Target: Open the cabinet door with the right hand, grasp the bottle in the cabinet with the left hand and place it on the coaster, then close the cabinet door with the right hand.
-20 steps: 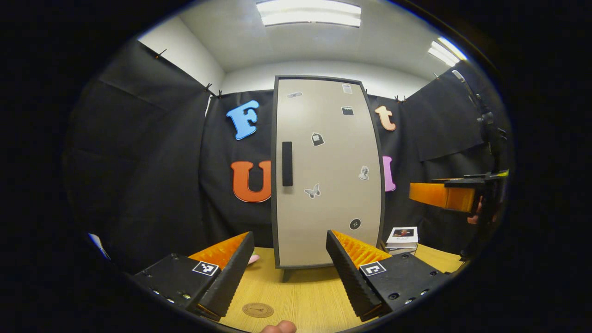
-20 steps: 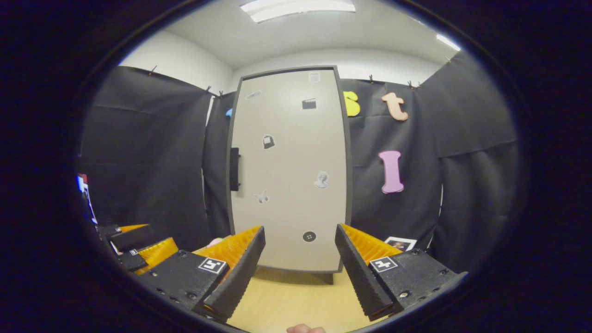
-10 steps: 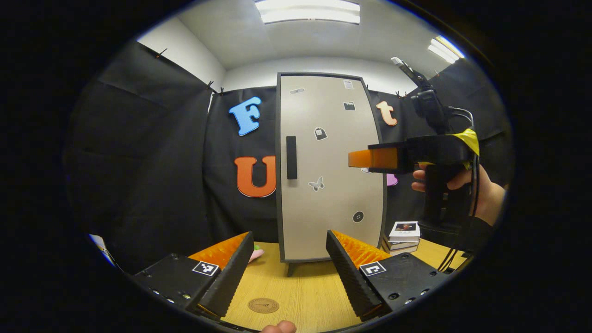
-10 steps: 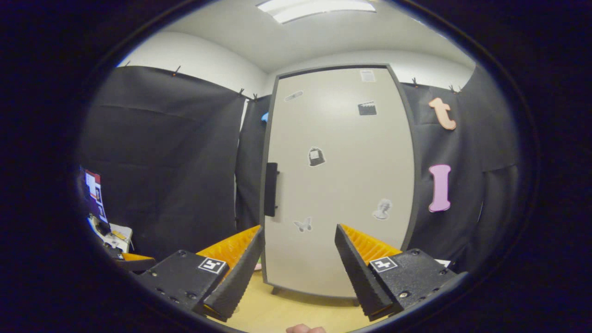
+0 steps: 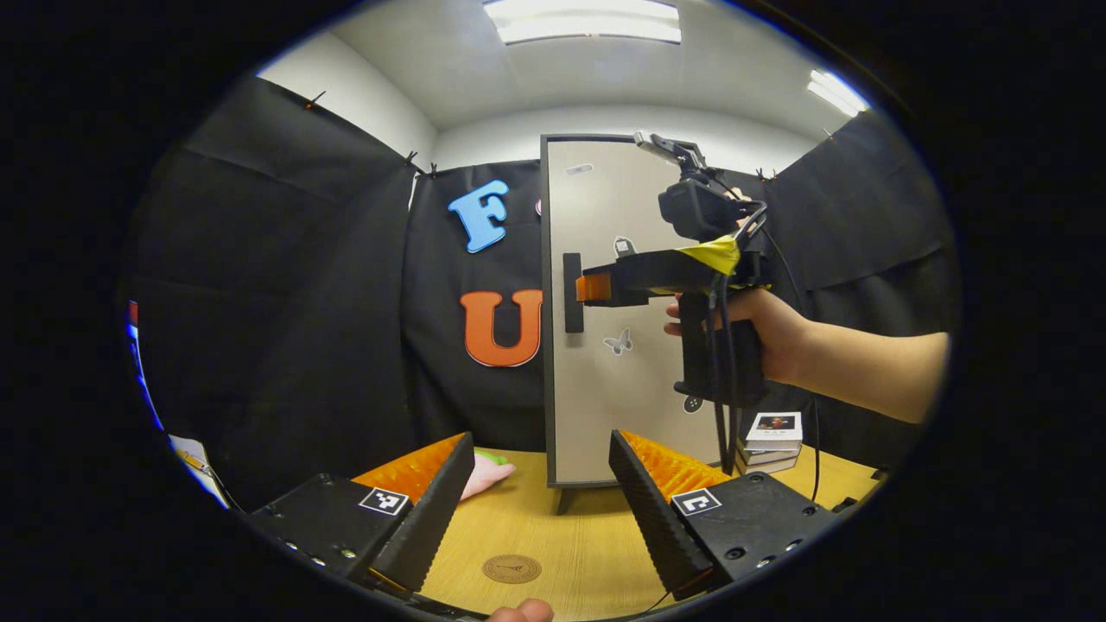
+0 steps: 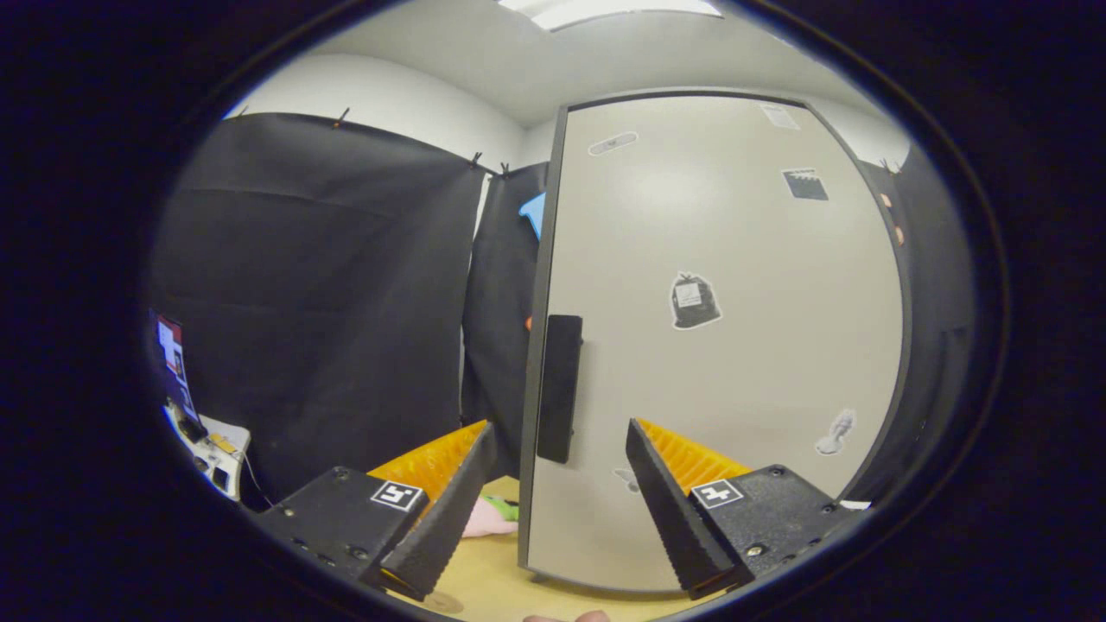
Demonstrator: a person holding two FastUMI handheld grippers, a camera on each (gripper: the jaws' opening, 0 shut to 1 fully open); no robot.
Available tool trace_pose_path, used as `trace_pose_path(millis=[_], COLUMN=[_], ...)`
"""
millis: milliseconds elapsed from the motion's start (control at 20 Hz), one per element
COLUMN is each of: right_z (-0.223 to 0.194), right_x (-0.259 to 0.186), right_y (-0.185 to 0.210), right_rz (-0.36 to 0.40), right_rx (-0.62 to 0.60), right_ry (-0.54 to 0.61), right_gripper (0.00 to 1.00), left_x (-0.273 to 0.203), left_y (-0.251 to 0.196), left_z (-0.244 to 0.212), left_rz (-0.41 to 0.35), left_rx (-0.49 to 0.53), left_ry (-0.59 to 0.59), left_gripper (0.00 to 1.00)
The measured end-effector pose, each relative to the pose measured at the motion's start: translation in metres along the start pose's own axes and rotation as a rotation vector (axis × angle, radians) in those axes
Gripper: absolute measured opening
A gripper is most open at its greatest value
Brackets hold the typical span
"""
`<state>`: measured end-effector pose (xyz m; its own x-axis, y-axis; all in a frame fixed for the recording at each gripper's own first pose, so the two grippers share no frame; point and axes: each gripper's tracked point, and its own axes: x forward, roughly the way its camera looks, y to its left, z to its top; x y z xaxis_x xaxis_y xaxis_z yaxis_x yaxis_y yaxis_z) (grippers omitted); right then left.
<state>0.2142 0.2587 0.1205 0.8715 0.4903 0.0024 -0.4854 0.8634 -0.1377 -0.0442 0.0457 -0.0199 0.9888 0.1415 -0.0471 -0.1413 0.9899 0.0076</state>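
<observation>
Cabinet door (image 5: 618, 311) shut, centre of left gripper view, standing on desk (image 5: 570, 536); dark handle (image 5: 573, 292) on door's left edge. Right gripper (image 5: 594, 287) held by hand (image 5: 760, 333), fingertips just beside handle, not gripping; in right gripper view its fingers (image 6: 557, 510) spread apart, handle (image 6: 559, 387) between and above them. Left gripper (image 5: 540, 505) low at frame bottom, fingers apart, empty. Coaster (image 5: 511, 568) on desk between them. Books (image 5: 772, 441) lower right of cabinet.

The shut door (image 6: 717, 345) blocks the way in; the right tool (image 6: 560, 510) has open room before the handle (image 6: 558, 389).
</observation>
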Motion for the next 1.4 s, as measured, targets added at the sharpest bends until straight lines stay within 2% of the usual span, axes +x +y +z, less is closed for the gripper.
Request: trace_pose_path(millis=[200, 450, 650, 700, 850, 900, 950, 1000, 1200, 1300, 1400], right_z=[-0.003, -0.002, -0.001, -0.001, -0.002, -0.002, -0.003, -0.002, -0.003, -0.004, -0.004], right_x=[0.040, 0.066, 0.075, 0.077, 0.078, 0.078, 0.081, 0.078, 0.079, 0.079, 0.077], right_y=[-0.004, 0.000, 0.002, 0.003, 0.001, -0.003, -0.004, -0.005, -0.005, -0.005, -0.004], right_rz=[-0.019, -0.014, -0.028, -0.026, -0.041, -0.055, -0.057, -0.050, -0.072, -0.063, -0.058], right_rx=[0.035, 0.062, 0.049, 0.050, 0.050, 0.044, 0.049, 0.050, 0.061, 0.073, 0.069], right_ry=[0.031, 0.048, 0.052, 0.056, 0.061, 0.063, 0.065, 0.072, 0.079, 0.079, 0.086], right_gripper=[0.98, 0.98, 0.81, 0.71, 0.57, 0.46, 0.46, 0.36, 0.23, 0.19, 0.19], left_x=[0.002, 0.007, 0.009, 0.009, 0.008, 0.009, 0.010, 0.010, 0.009, 0.009, 0.010], left_y=[0.011, 0.022, 0.032, 0.031, 0.034, 0.036, 0.037, 0.038, 0.038, 0.041, 0.043], left_z=[-0.002, -0.004, -0.007, -0.005, -0.008, -0.008, -0.009, -0.010, -0.013, -0.011, -0.012], left_rz=[0.022, 0.044, 0.060, 0.064, 0.074, 0.076, 0.077, 0.078, 0.085, 0.086, 0.087], left_rx=[-0.006, -0.008, -0.013, -0.014, -0.020, -0.023, -0.025, -0.027, -0.032, -0.035, -0.030], left_ry=[0.005, 0.010, 0.013, 0.014, 0.018, 0.019, 0.023, 0.025, 0.029, 0.026, 0.026], left_gripper=[0.95, 0.95, 0.95, 0.95, 0.95, 0.95, 0.95, 0.95, 0.95, 0.95, 0.95])
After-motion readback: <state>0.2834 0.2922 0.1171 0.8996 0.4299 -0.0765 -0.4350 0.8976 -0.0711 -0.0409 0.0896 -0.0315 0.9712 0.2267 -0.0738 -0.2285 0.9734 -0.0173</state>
